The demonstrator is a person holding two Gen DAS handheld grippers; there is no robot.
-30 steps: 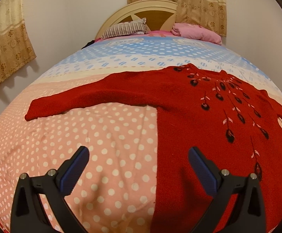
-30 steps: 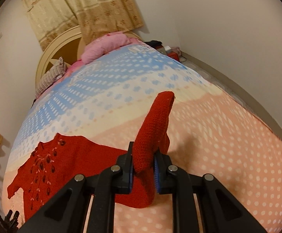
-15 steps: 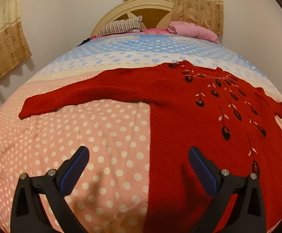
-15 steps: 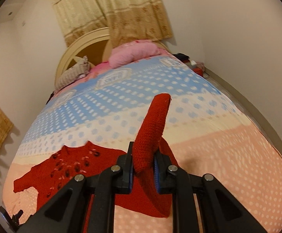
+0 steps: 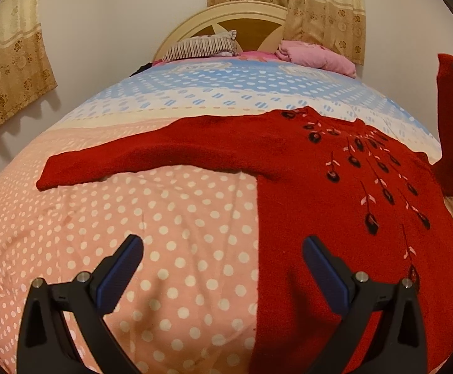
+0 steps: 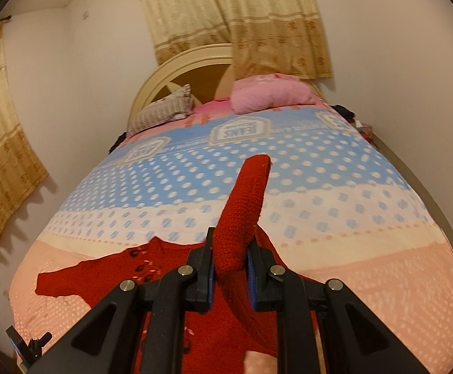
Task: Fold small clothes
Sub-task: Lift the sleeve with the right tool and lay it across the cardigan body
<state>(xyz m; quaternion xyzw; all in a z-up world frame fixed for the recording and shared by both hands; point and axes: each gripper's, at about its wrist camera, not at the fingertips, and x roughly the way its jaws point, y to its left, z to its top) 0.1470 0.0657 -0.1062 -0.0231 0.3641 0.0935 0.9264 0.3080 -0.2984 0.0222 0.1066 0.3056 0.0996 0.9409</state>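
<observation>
My right tool (image 6: 229, 275), clamped on the red sweater's (image 5: 335, 187) sleeve (image 6: 242, 215), has lifted it off the bed's (image 5: 164, 218) right edge, ready to fold inward; my left tool (image 5: 220, 268) hangs apart, empty, near the foot edge.

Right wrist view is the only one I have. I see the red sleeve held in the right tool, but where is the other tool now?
Observer: The left tool hangs open above the bedsheet, beside the sweater's hem edge, holding nothing.
Operator: Is the other sleeve folded already?
Observer: No. The left sleeve lies flat, stretched out to the side.
Operator: Is the body of the sweater wrinkled?
Observer: It lies mostly smooth, front up, with the dark embroidery showing.
</observation>
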